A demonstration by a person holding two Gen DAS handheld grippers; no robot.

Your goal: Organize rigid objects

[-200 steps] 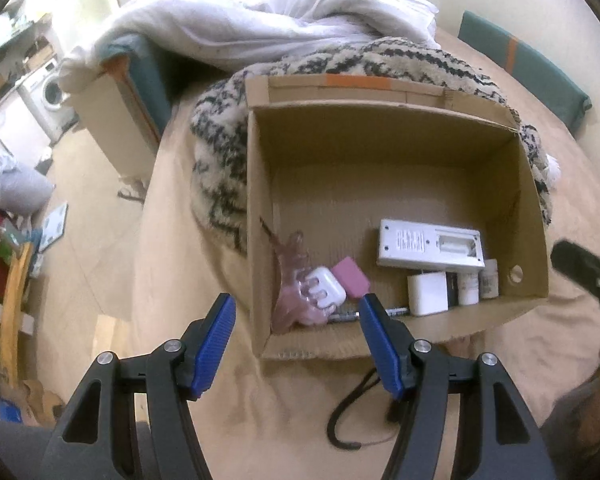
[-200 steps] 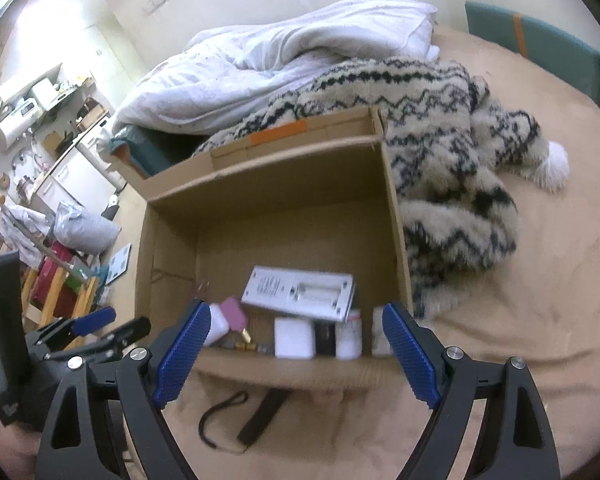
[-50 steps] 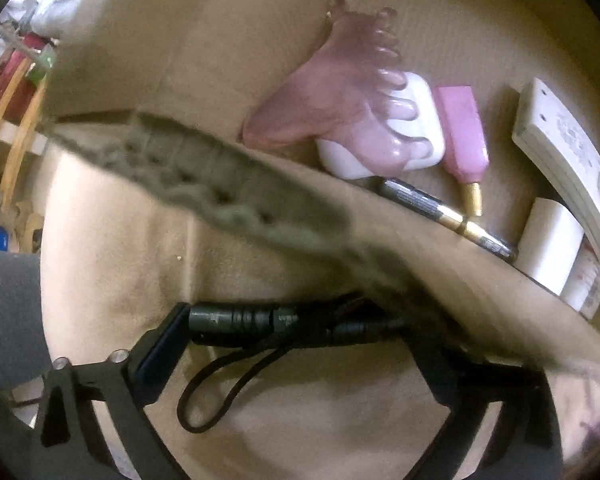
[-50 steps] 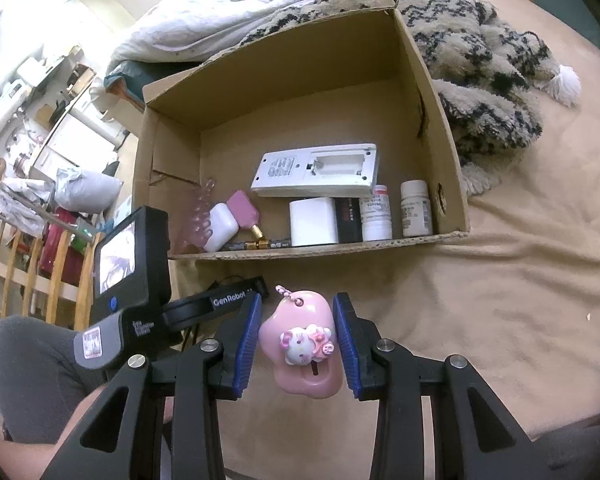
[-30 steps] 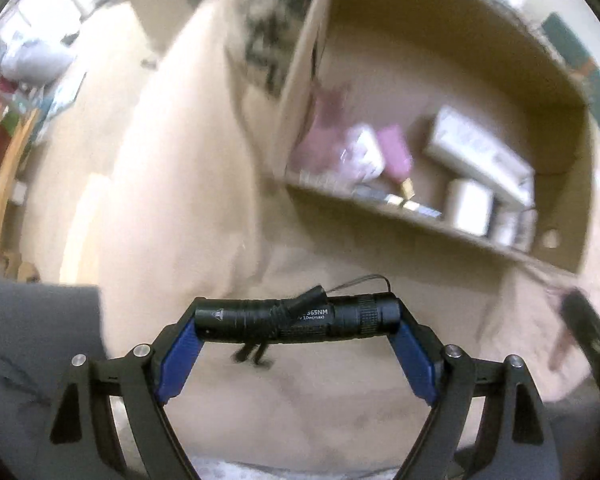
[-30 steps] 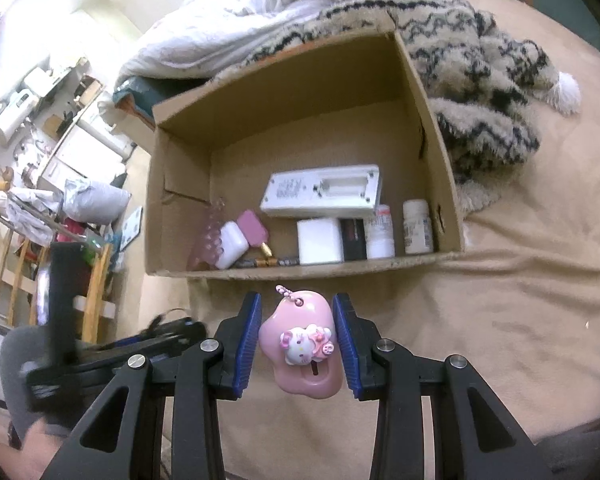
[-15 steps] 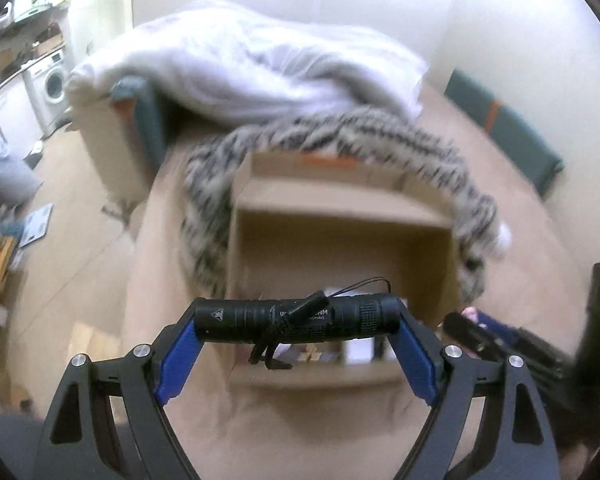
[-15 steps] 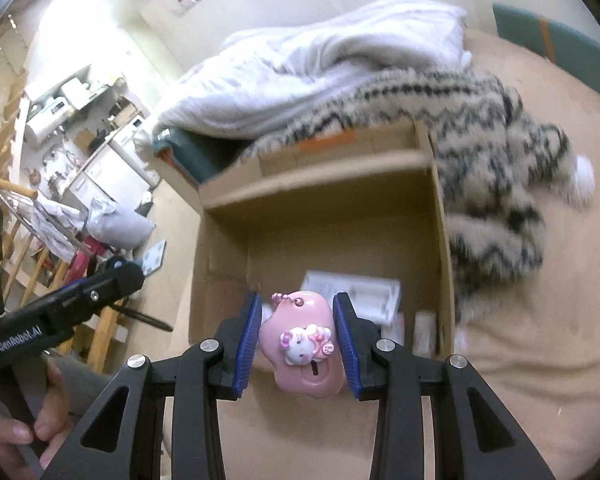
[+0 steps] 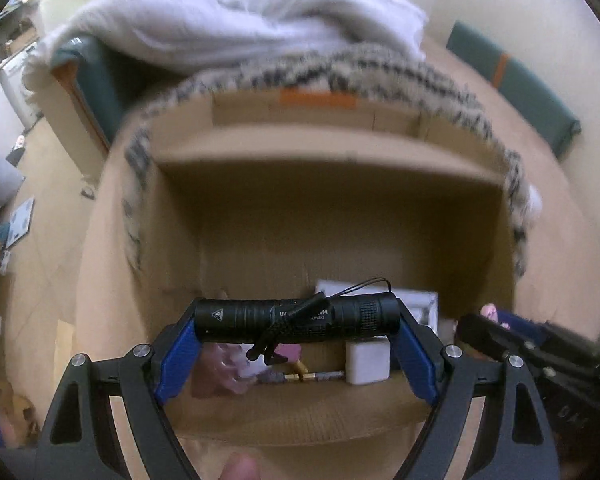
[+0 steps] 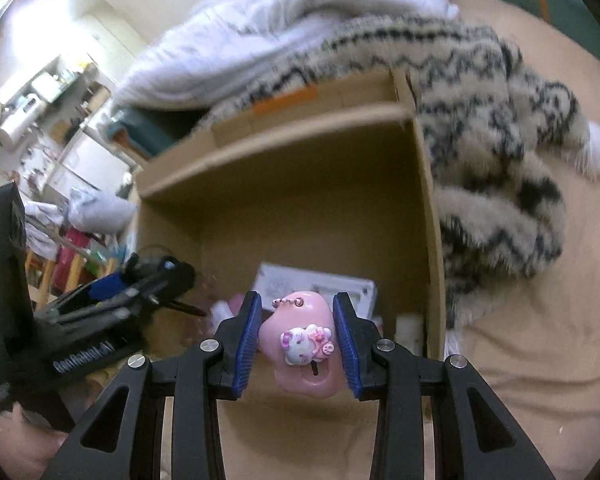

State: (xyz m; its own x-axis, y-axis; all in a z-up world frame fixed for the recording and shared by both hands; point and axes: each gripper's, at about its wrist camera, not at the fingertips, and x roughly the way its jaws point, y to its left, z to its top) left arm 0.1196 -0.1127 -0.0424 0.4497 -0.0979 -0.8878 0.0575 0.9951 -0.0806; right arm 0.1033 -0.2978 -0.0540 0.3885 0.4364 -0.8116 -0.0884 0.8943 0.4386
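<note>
An open brown cardboard box (image 9: 340, 216) is lying ahead of both grippers on the tan bedcover (image 10: 540, 360); the left gripper (image 9: 296, 344) is clamping a black cylindrical flashlight (image 9: 296, 318) crosswise between its widely spread blue pads; the right gripper (image 10: 296, 344), narrowly open, is pinching a pink plastic cat-figure charm (image 10: 302, 344) over the box's near edge.

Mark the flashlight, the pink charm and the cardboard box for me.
flashlight (image 9: 260, 318), left wrist view, middle of its black barrel
pink charm (image 10: 300, 336), right wrist view, its front face
cardboard box (image 10: 428, 216), right wrist view, right wall
</note>
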